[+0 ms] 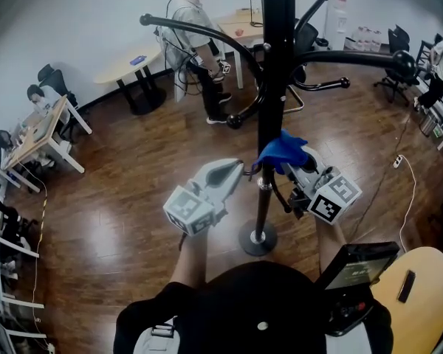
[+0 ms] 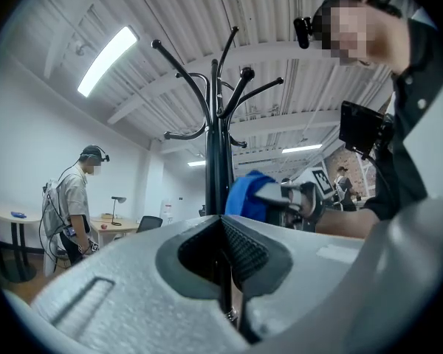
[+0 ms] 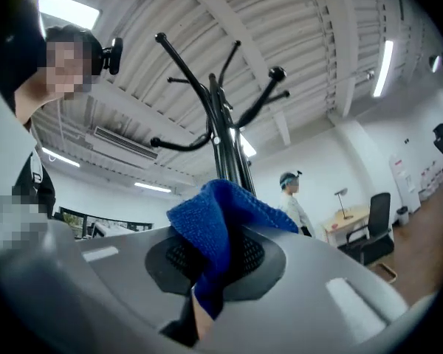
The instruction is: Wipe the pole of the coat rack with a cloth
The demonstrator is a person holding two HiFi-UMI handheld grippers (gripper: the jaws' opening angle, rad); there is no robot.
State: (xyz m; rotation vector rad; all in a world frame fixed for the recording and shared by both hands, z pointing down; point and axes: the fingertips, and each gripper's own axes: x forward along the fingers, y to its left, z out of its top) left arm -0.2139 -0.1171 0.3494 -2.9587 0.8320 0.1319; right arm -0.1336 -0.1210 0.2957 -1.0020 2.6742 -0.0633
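At the middle of the wood floor stands the coat rack, its black pole rising from a round base to curved hooks. Partway up, the blue cloth is bunched against the pole — clamped in the right gripper. The left gripper, jaws drawn together on nothing visible, sits just beside the pole. Wiping looks under way; next, the cloth likely needs sliding along the pole under steady pressure.

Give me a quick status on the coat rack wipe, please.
Right hand-held gripper shut on blue cloth, at the pole. Left hand-held gripper shut, beside pole. Nothing blocking.
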